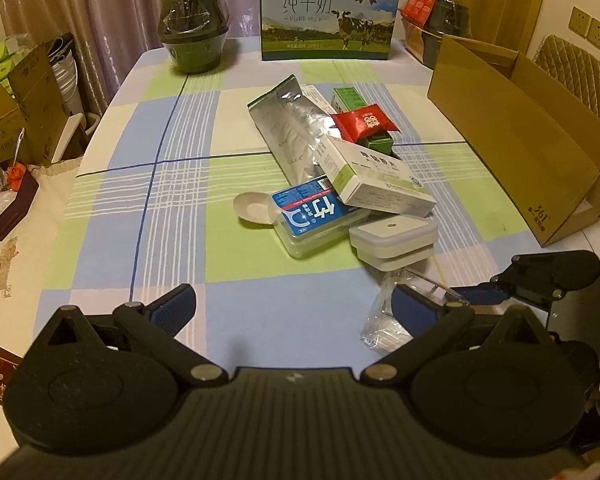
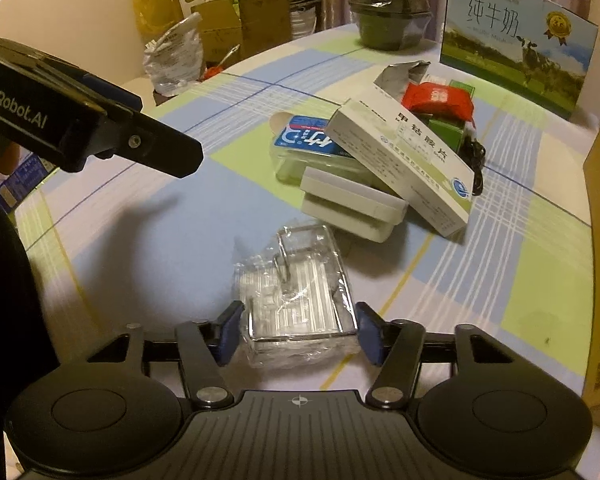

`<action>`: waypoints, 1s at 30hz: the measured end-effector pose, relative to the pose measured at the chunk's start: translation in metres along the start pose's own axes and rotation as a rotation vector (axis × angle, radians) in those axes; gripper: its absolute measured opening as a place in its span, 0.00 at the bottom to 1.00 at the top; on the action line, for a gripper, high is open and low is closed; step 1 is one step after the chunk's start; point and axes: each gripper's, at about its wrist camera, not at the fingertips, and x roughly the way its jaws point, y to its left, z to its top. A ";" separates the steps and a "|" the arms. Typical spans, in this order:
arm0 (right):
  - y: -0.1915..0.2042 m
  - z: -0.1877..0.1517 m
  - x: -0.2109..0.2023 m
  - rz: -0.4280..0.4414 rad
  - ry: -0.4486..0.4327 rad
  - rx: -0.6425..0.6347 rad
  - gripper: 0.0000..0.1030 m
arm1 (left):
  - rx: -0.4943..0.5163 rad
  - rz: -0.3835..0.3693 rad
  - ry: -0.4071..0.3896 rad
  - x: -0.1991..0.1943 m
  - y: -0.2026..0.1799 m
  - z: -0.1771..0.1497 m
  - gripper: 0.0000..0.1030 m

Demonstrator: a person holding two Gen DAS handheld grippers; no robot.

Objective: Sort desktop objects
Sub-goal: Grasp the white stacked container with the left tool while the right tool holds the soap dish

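Observation:
A pile of small items lies mid-table: a white medicine box (image 1: 380, 178) (image 2: 404, 164), a blue floss box (image 1: 312, 212) (image 2: 308, 140), a white lidded container (image 1: 394, 242) (image 2: 352, 204), a silver foil pouch (image 1: 288, 128), a red packet (image 1: 364, 122) (image 2: 436, 98). A clear plastic-wrapped pack (image 2: 296, 300) (image 1: 384, 320) lies nearest. My right gripper (image 2: 298, 330) is open, its blue pads either side of the pack's near end, not squeezing it. My left gripper (image 1: 294, 308) is open and empty above the tablecloth, left of the pack.
An open cardboard box (image 1: 520, 140) stands at the table's right edge. A milk carton case (image 1: 328, 12) and a black wrapped pot (image 1: 194, 28) stand at the back. Cardboard boxes and bags (image 2: 220, 20) crowd the floor beyond the left edge.

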 end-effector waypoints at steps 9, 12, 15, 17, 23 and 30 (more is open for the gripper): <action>-0.014 -0.019 -0.032 -0.106 -0.027 0.083 0.50 | -0.002 -0.021 0.004 0.007 -0.020 0.004 0.99; -0.028 -0.029 -0.044 -0.178 -0.048 0.154 0.50 | -0.013 -0.046 -0.004 0.013 -0.030 0.006 0.99; -0.042 -0.036 -0.052 -0.231 -0.067 0.219 0.50 | -0.041 -0.076 -0.018 0.023 -0.042 0.009 0.99; -0.050 -0.039 -0.055 -0.252 -0.080 0.251 0.50 | -0.065 -0.092 -0.040 0.030 -0.049 0.012 0.99; -0.060 -0.048 -0.061 -0.271 -0.101 0.303 0.50 | -0.101 -0.080 -0.064 0.060 -0.069 0.023 0.89; -0.063 -0.055 -0.061 -0.258 -0.111 0.328 0.50 | -0.106 -0.062 -0.032 0.091 -0.079 0.026 0.76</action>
